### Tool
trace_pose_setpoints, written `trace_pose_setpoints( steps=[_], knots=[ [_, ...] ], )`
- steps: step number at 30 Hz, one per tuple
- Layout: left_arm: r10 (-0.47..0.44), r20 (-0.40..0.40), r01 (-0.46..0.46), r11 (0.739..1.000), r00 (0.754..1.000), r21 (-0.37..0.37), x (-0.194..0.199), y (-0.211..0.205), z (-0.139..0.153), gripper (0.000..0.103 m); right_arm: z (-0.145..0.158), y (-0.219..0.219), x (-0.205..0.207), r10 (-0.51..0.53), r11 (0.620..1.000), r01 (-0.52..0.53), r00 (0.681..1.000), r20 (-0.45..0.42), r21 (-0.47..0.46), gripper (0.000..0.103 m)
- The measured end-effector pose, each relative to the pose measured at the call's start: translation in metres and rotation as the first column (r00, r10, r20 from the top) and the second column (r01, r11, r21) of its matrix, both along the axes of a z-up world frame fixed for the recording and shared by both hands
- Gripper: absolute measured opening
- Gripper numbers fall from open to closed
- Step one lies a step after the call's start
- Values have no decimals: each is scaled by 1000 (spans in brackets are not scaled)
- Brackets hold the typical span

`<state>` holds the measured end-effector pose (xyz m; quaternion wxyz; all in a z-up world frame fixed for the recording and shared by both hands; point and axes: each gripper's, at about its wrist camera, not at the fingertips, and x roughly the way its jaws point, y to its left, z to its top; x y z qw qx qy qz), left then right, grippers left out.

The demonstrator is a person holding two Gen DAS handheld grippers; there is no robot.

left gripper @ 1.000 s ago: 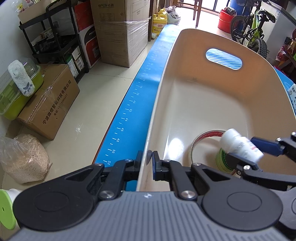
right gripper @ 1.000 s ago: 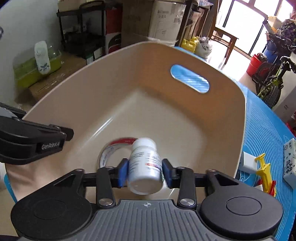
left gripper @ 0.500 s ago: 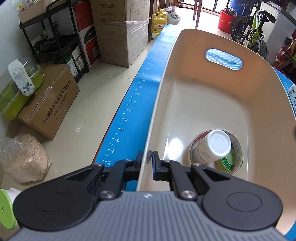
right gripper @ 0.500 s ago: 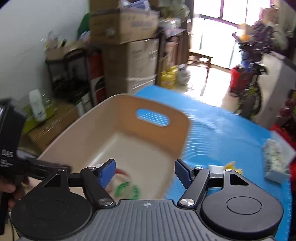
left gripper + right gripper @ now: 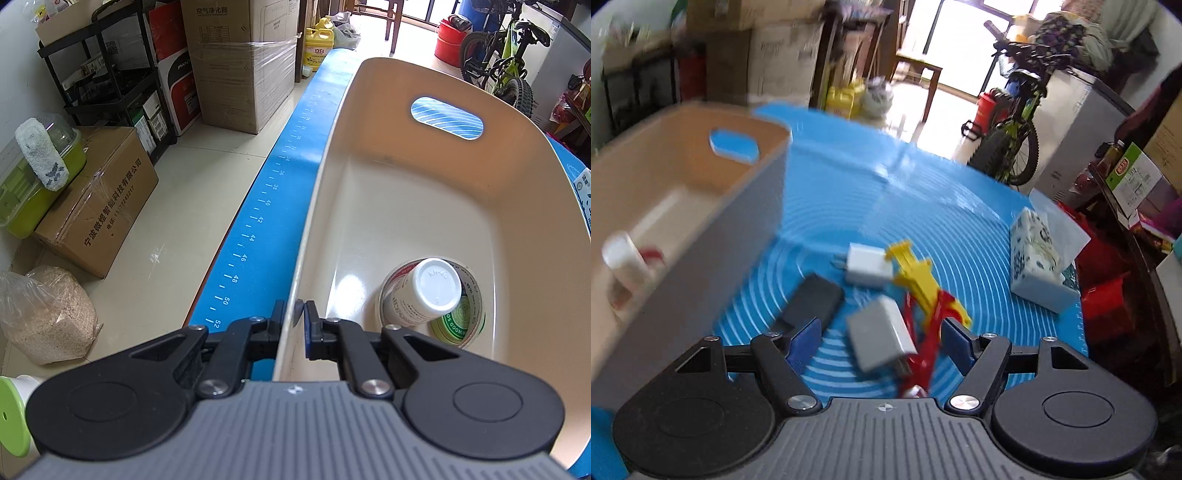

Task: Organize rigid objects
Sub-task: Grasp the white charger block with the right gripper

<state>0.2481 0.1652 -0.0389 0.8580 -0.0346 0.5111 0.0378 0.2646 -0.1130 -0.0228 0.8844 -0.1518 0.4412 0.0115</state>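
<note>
My left gripper (image 5: pixel 295 325) is shut on the near rim of the beige bin (image 5: pixel 517 122). Inside the bin a white pill bottle (image 5: pixel 424 295) leans in a roll of tape (image 5: pixel 465 325). My right gripper (image 5: pixel 881 341) is open and empty, above the blue mat (image 5: pixel 923 192) to the right of the bin (image 5: pixel 701 206). Below and just ahead of it lie a white charger block (image 5: pixel 879 336), a second white plug (image 5: pixel 866 264), a black flat device (image 5: pixel 812 302), a yellow plastic piece (image 5: pixel 916 277) and a red plastic piece (image 5: pixel 931 332). The right wrist view is blurred.
A tissue pack (image 5: pixel 1038 254) lies on the mat's right side. Cardboard boxes (image 5: pixel 99 199), a black shelf rack (image 5: pixel 99 85) and a sack (image 5: pixel 44 314) stand on the floor to the left. A bicycle (image 5: pixel 1015 144) stands beyond the mat.
My right gripper let go of the pill bottle into the bin, opened, and swung right over the loose items on the mat. The left gripper has not moved.
</note>
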Motion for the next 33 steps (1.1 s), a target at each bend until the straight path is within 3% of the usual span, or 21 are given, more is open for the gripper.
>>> trace_pose_setpoints(
  steps=[9, 19, 24, 28, 33],
  knots=[
    [0, 0, 0, 1000, 1000, -1, 0, 0, 0, 11, -29, 12, 15, 97, 985, -105, 993, -67, -134, 76],
    [0, 0, 0, 1000, 1000, 0, 0, 0, 0, 11, -61, 20, 31, 128, 966, -143, 988, -81, -214, 75],
    [0, 0, 0, 1000, 1000, 0, 0, 0, 0, 11, -62, 20, 36, 135, 964, -147, 988, -70, -223, 73],
    [0, 0, 0, 1000, 1000, -1, 0, 0, 0, 11, -63, 22, 37, 145, 966, -158, 986, -77, -204, 54],
    [0, 0, 0, 1000, 1000, -2, 0, 0, 0, 11, -63, 21, 31, 141, 971, -147, 989, -46, -189, 53]
  ],
)
